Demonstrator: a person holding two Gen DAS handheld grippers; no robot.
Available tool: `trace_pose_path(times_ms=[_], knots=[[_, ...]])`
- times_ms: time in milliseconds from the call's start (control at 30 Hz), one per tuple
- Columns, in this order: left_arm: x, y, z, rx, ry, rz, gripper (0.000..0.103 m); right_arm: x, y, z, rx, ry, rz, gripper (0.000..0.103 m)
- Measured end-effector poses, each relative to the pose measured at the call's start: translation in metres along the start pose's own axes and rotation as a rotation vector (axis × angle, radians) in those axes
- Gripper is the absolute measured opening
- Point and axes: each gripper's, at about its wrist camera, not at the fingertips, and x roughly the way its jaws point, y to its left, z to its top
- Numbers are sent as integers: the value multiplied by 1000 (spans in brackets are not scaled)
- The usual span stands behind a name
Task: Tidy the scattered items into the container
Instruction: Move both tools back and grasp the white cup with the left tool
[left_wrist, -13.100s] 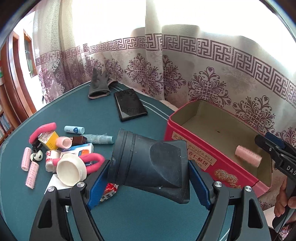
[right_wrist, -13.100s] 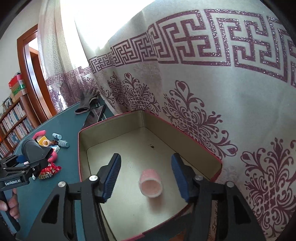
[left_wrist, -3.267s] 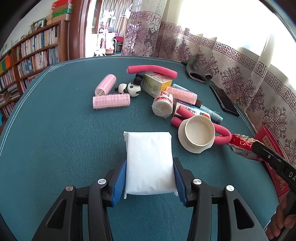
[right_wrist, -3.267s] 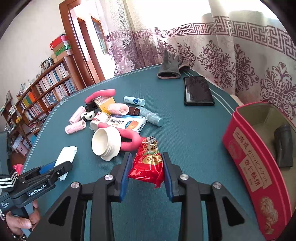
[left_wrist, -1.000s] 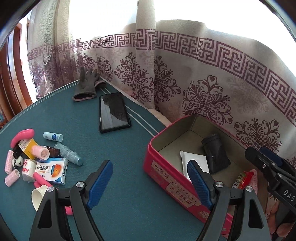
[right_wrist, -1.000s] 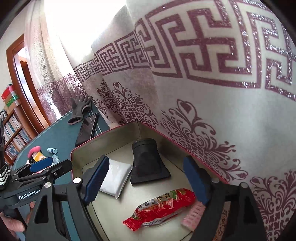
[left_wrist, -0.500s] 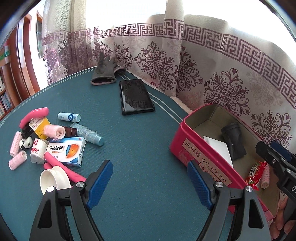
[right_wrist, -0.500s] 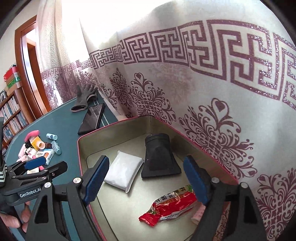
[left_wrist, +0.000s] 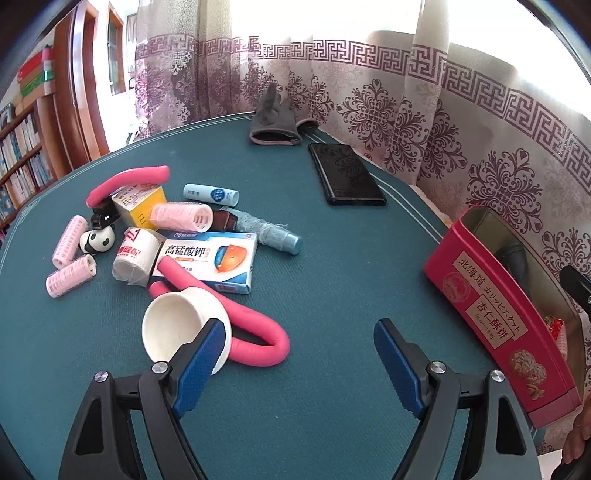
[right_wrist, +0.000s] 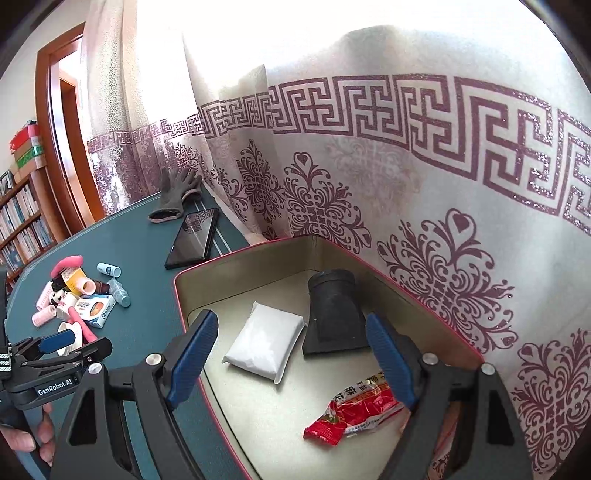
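Observation:
The red tin box (left_wrist: 491, 306) stands at the table's right edge; inside it lie a white packet (right_wrist: 264, 341), a black nozzle (right_wrist: 334, 314) and a red snack bag (right_wrist: 354, 408). My right gripper (right_wrist: 291, 354) hangs open above the tin (right_wrist: 207, 271), nothing between its fingers. My left gripper (left_wrist: 299, 356) is open over bare green felt, its left pad beside a white cup (left_wrist: 173, 328) and a bent pink foam roller (left_wrist: 255, 328). The scattered pile holds a medicine box (left_wrist: 210, 258), pink hair rollers (left_wrist: 70, 275), a white roll (left_wrist: 136, 254), a yellow box (left_wrist: 138, 201) and a panda toy (left_wrist: 98, 240).
A black phone (left_wrist: 345, 177) and a grey glove (left_wrist: 273, 122) lie at the far side by the patterned curtain (left_wrist: 424, 122). A blue tube (left_wrist: 210, 194) and a wrapped bottle (left_wrist: 269, 234) lie behind the pile. Bookshelves (left_wrist: 22, 162) stand at far left.
My left gripper has swung left and down from the tin toward the pile; the cup and pink roller now lie by its left pad. The right gripper has shifted a little over the tin.

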Motion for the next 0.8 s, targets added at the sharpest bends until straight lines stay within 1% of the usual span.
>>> trace_pose_path(times_ms=[133,233,333,633,800], knots=[[-2,30,-8,-55,3,35,84,-7,21,0,-43,-32,30,86],[-5,53,-13,-101,-1,48,85,-12,41,-2,-87,-57,56,86],[-9,71,-18,-129,-12,65,85,-11,60,-4,-118,-55,94,86],[-15,121,-32,-234,-11,74,85,6,125,-23,-199,33,240,86],[-8,138,-36,-280,-3,62,85,24,157,-30,-238,83,280,86]])
